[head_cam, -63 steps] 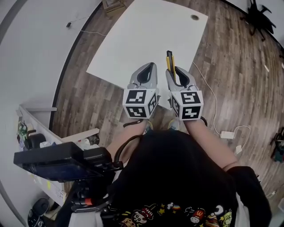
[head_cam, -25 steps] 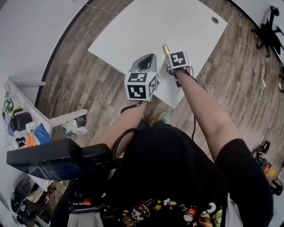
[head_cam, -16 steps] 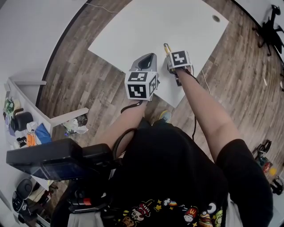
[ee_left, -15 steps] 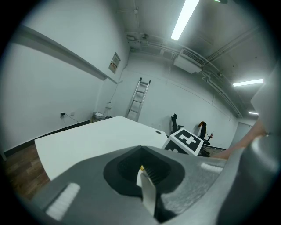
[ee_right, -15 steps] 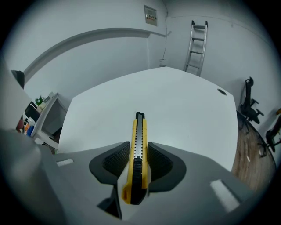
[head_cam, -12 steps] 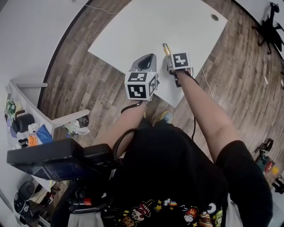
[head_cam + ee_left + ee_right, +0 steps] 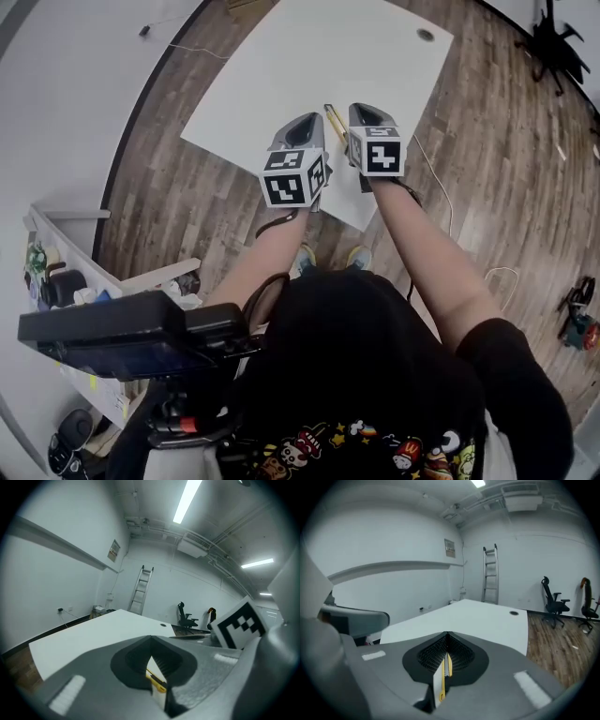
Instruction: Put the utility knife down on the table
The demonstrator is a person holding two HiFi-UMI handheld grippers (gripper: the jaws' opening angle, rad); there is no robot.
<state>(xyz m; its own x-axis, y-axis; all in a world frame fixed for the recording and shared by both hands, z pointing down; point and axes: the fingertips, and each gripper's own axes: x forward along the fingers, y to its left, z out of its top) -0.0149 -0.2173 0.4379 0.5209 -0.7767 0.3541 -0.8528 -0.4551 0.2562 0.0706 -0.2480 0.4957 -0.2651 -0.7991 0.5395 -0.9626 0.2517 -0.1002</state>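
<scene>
Utility knife [image 7: 334, 123] lies on the table [image 7: 309, 56] between left claw [image 7: 309, 124] and right claw [image 7: 362, 110] — both closed, holding nothing.

A ladder [image 7: 489, 573] stands against the white wall [image 7: 525, 564], with a framed notice [image 7: 449, 548] (print too small to read) up to the ladder's left. To the ladder's right, a black office chair [image 7: 553, 603] sits on the wood floor [image 7: 562, 653].

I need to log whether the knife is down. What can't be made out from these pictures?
- Whether the utility knife rests on the table: head view, too small.
- Whether the right hand-held gripper clamps it: right gripper view shows only a yellow strip in the jaw slit.
- The knife's blade: left gripper view, jaws of the left hand-held gripper cover all but a yellow end.
</scene>
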